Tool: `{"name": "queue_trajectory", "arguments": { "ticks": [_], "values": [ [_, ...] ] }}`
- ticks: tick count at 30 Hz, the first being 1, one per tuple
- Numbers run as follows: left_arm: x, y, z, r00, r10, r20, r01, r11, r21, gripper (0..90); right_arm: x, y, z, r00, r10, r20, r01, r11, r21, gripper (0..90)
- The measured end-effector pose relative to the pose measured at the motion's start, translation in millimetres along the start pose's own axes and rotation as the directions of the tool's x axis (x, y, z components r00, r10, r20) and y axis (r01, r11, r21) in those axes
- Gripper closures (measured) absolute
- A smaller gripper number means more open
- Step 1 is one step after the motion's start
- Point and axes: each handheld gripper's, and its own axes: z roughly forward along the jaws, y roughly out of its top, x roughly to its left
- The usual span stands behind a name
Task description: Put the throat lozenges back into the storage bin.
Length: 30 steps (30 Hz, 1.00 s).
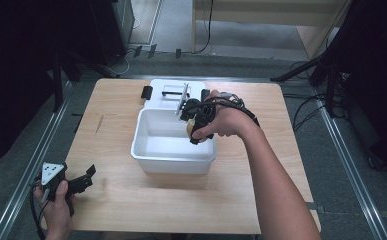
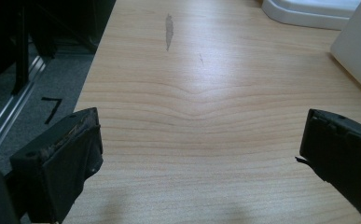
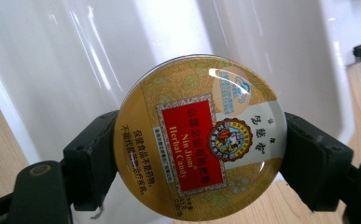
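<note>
right gripper [image 3: 201, 154]: pinching a round yellow candy tin [image 3: 200, 138] by its sides
candy tin: up in the air, over the right edge of the white tub [image 1: 146, 159]
left gripper [image 2: 201, 158]: spread wide, nothing in it, low over the wooden table [image 2: 201, 93]

Looks like a lab or test room — a small wooden table [image 1: 131, 200] standing alone on grey carpet [image 1: 341, 165], flanked by metal floor rails [image 1: 28, 170], with black stand legs [image 1: 301, 70] and loose cables [image 1: 306, 107] around — dark curtains [image 1: 16, 75] at both sides.
</note>
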Motion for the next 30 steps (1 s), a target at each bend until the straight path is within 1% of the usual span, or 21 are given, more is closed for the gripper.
{"name": "queue_trajectory", "arguments": {
  "ticks": [2,5,7,9,10,11,12,15,17,18,19,22,23,26,27,28,30],
  "values": [
    [0.1,0.0,0.2,1.0000,-0.002,0.000,0.002,1.0000,-0.002,0.0,0.8,-0.5,4.0,0.9999,-0.014,-0.004,0.014,1.000,0.002,20.4],
    [0.2,0.0,0.2,1.0000,-0.003,0.002,0.003,1.0000,0.000,0.0,0.8,-1.2,9.1,0.9999,-0.016,-0.006,0.016,1.000,0.002,20.4],
    [0.5,0.0,0.3,1.0000,-0.005,0.002,0.005,1.0000,-0.001,0.0,0.1,-1.9,12.3,0.9996,-0.027,-0.007,0.027,1.000,-0.003,20.3],
    [0.7,0.0,0.2,1.0000,-0.008,0.002,0.008,1.0000,-0.001,0.0,0.7,-2.5,14.7,0.9987,-0.049,-0.010,0.049,0.999,-0.015,20.3],
    [0.8,0.0,0.3,1.0000,-0.008,0.003,0.008,1.0000,-0.001,0.0,1.0,-2.8,16.5,0.9975,-0.070,-0.011,0.069,0.997,-0.024,20.3],
    [0.9,0.0,0.3,0.9999,-0.010,0.005,0.010,1.0000,-0.001,0.0,2.3,-3.2,17.4,0.9974,-0.071,-0.014,0.070,0.997,-0.020,20.3],
    [0.9,-0.1,0.2,0.9999,-0.012,0.005,0.012,0.9999,-0.003,0.0,3.0,-3.6,20.2,0.9955,-0.092,-0.021,0.092,0.996,-0.023,20.3],
    [1.1,-0.1,0.2,0.9999,-0.013,0.005,0.013,0.9999,-0.003,0.0,4.8,-4.9,26.9,0.9930,-0.117,-0.020,0.117,0.993,-0.007,20.3],
    [1.1,-0.1,0.2,0.9999,-0.015,0.006,0.015,0.9999,-0.004,0.0,5.1,-5.9,30.9,0.9930,-0.116,-0.022,0.116,0.993,0.003,20.3],
    [1.1,-0.1,0.2,0.9999,-0.016,0.006,0.016,0.9999,-0.004,0.0,4.0,-6.2,33.2,0.9915,-0.128,-0.019,0.128,0.992,0.001,20.3],
    [1.3,-0.1,0.1,0.9999,-0.014,0.006,0.014,0.9999,-0.004,0.0,4.7,-6.8,34.5,0.9933,-0.114,-0.020,0.114,0.993,0.009,20.3],
    [1.2,-0.1,0.1,0.9998,-0.018,0.009,0.018,0.9998,-0.003,0.0,4.8,-7.9,39.3,0.9915,-0.129,-0.017,0.129,0.992,0.007,20.3],
    [1.5,-0.1,-0.1,0.9998,-0.017,0.010,0.017,0.9998,0.000,0.0,5.1,-7.9,41.2,0.9889,-0.148,-0.017,0.148,0.989,-0.003,20.3],
    [1.6,-0.1,-0.2,0.9998,-0.017,0.011,0.017,0.9998,0.001,0.0,9.1,-7.8,46.3,0.9844,-0.175,-0.024,0.174,0.985,-0.007,20.2],
    [1.7,0.0,-0.3,0.9998,-0.017,0.012,0.017,0.9999,0.002,0.0,10.8,-7.8,48.3,0.9850,-0.170,-0.030,0.170,0.985,0.001,20.2],
    [1.7,0.0,-0.3,0.9998,-0.017,0.012,0.017,0.9999,0.002,0.0,10.9,-7.5,51.0,0.9827,-0.183,-0.031,0.183,0.983,0.000,20.2],
    [1.7,-0.1,-0.3,0.9998,-0.018,0.012,0.018,0.9998,0.000,0.0,12.8,-7.5,54.9,0.9843,-0.174,-0.030,0.175,0.984,0.030,20.2]
  ]
}}
